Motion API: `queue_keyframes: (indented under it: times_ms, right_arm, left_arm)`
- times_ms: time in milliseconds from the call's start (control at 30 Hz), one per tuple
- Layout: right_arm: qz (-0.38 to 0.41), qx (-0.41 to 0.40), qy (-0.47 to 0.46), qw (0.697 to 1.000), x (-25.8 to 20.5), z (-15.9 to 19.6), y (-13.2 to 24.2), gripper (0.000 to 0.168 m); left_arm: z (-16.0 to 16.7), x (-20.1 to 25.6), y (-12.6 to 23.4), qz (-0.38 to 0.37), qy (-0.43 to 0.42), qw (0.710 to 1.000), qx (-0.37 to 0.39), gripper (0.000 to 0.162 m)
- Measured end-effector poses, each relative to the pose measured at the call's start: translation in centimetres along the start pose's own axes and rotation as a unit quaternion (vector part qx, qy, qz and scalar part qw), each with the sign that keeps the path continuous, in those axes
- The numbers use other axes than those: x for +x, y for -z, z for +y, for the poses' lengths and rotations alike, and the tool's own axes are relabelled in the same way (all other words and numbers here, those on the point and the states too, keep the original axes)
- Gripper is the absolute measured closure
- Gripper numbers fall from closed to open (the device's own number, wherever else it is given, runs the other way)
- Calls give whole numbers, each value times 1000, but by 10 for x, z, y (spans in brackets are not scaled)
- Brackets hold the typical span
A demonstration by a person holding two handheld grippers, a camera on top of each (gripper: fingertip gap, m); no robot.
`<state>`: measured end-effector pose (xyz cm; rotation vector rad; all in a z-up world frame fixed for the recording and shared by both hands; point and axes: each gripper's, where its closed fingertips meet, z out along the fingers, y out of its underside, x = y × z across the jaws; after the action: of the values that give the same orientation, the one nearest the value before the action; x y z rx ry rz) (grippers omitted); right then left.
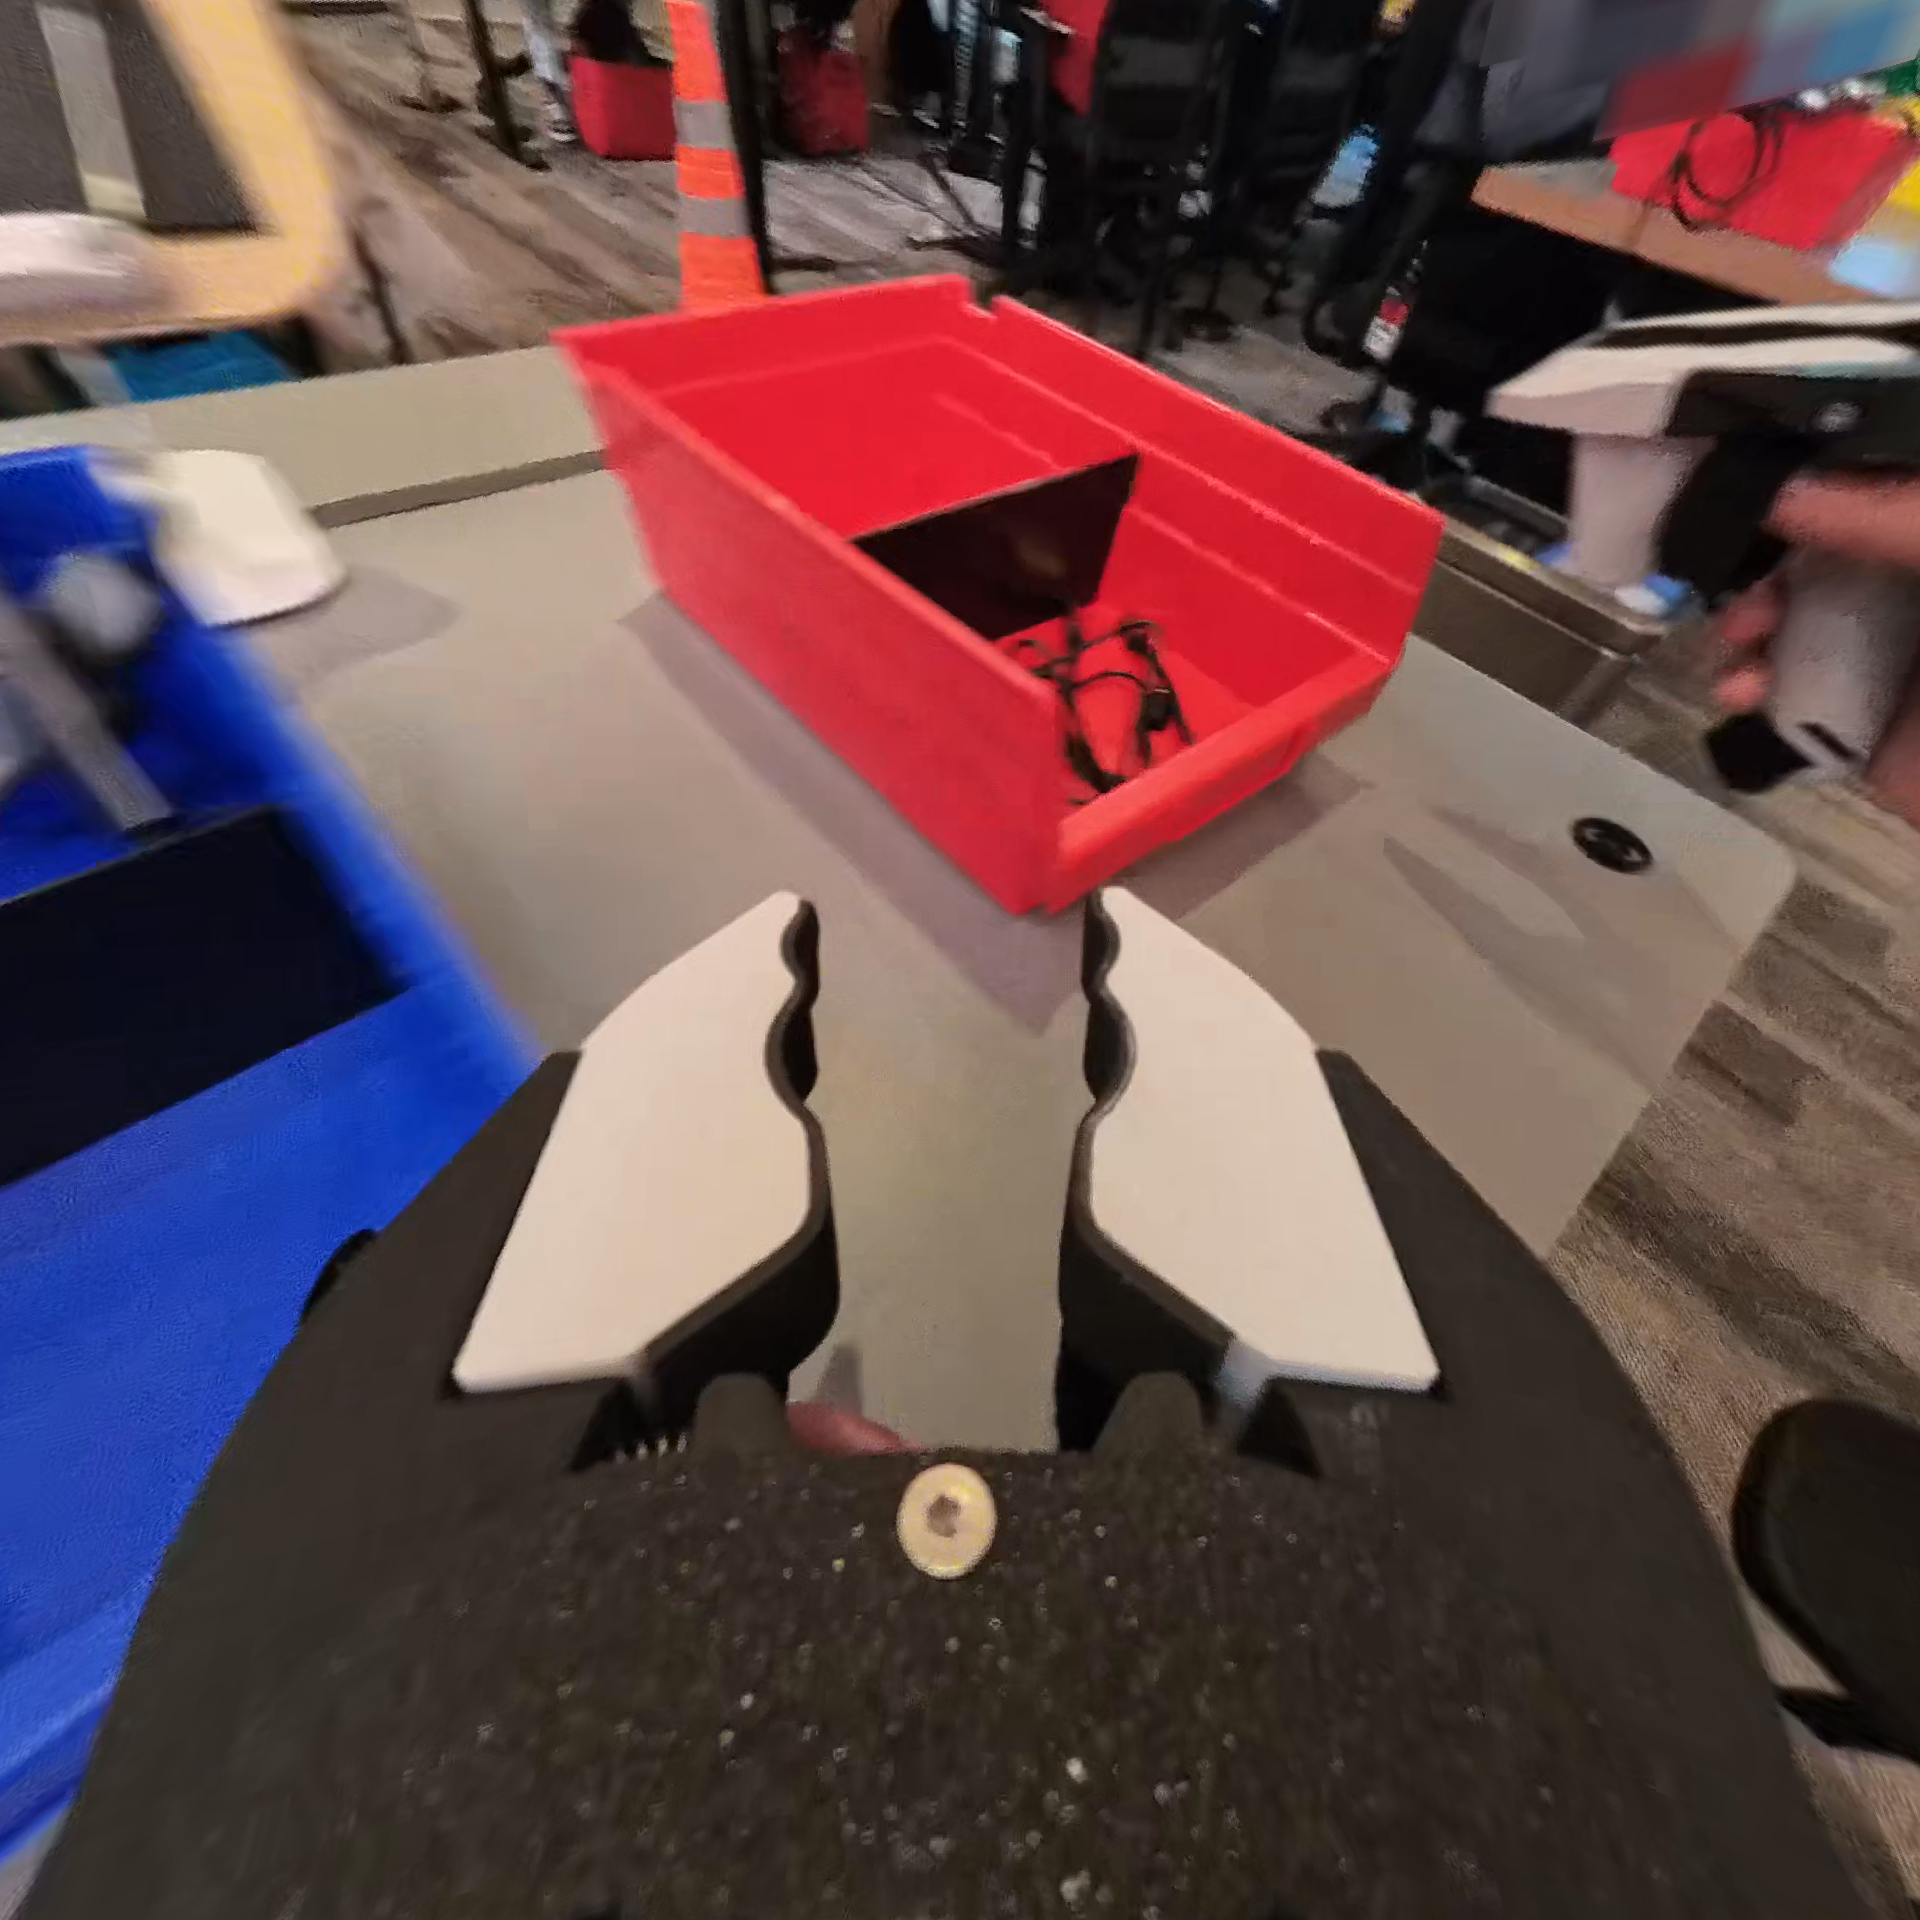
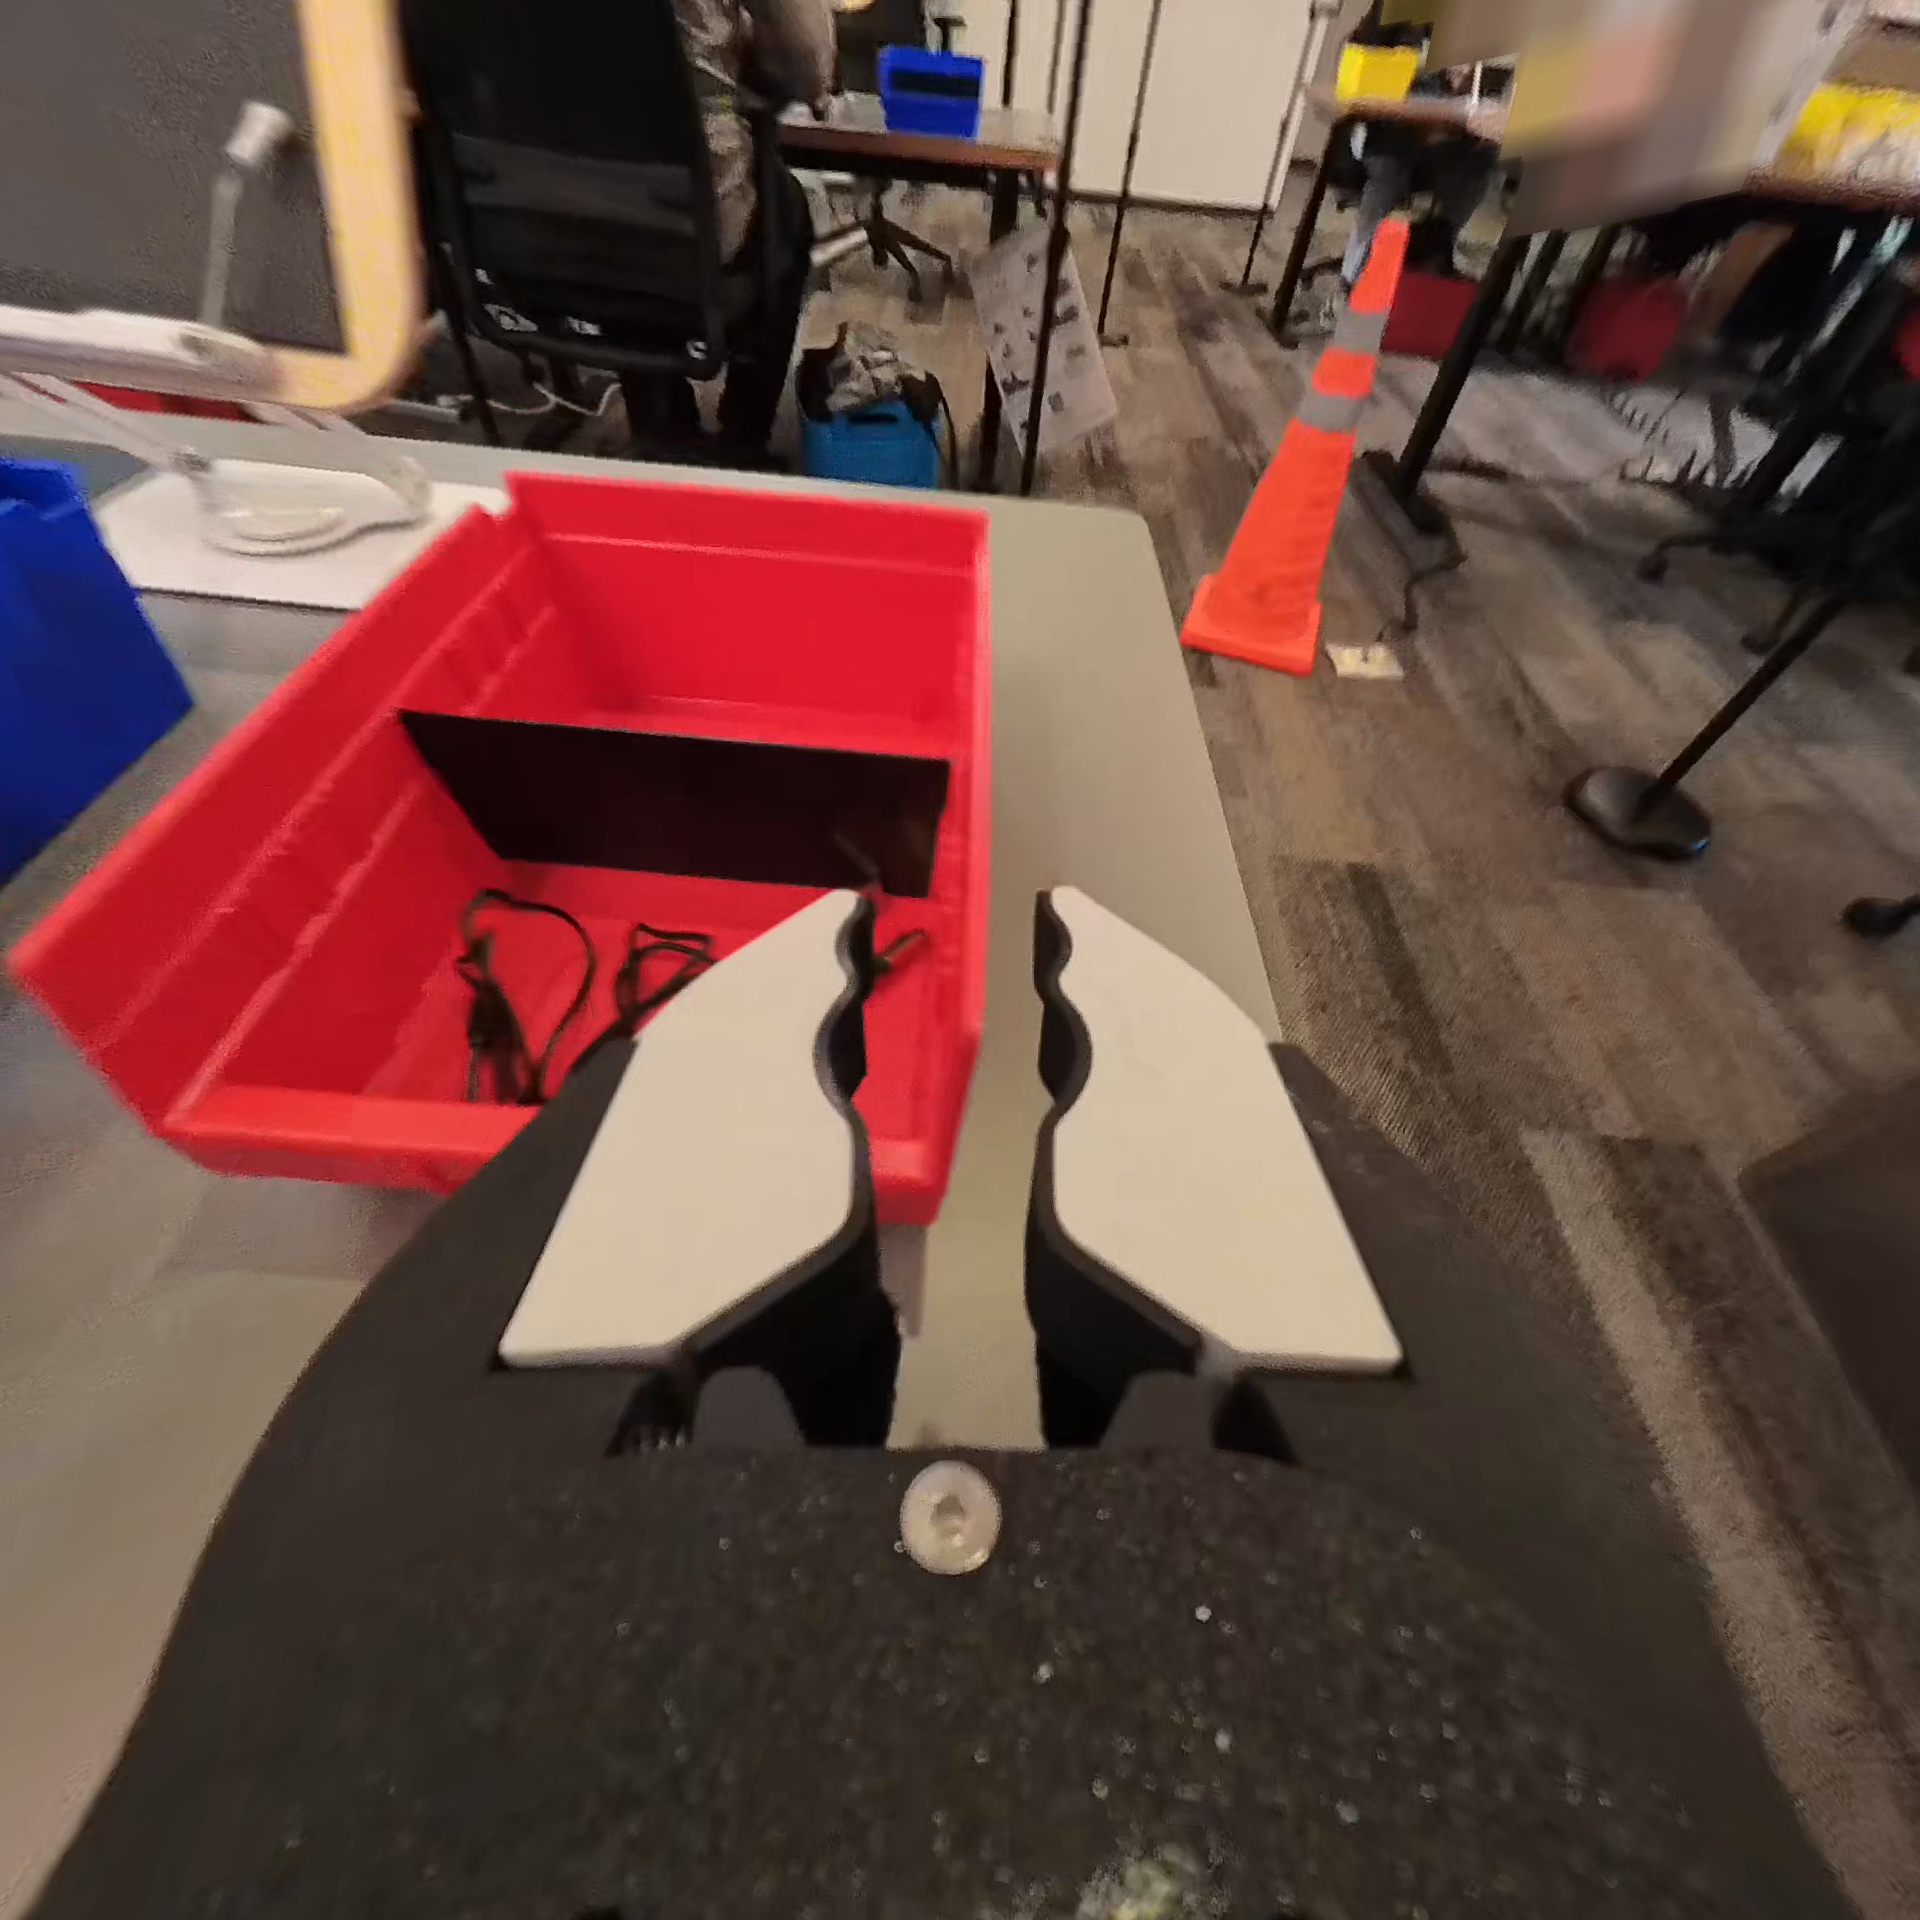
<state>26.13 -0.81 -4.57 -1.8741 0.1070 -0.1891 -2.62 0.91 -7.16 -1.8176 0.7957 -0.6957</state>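
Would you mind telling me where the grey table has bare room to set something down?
The table is bare between the blue bin and the red bin, and right of the red bin towards the round black grommet. The red bin's near compartment holds a black cable; behind its black divider looks bare.

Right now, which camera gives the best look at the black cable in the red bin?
The right wrist view: the black cable lies spread across the floor of the red bin. The left wrist view shows the cable smaller, bunched behind the bin's wall.
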Motion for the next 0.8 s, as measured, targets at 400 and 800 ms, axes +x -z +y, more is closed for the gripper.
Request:
queue_keyframes:
  times_ms: [400, 800]
  right_arm:
    - [-274, -37, 39, 960, -328, 23, 8, 119]
    - [-134, -27, 19, 990, -365, 35, -38, 157]
  left_arm:
    - [49, -218, 158, -250, 13, 968, -26, 111]
    - [66, -243, 112, -230, 46, 972, -22, 156]
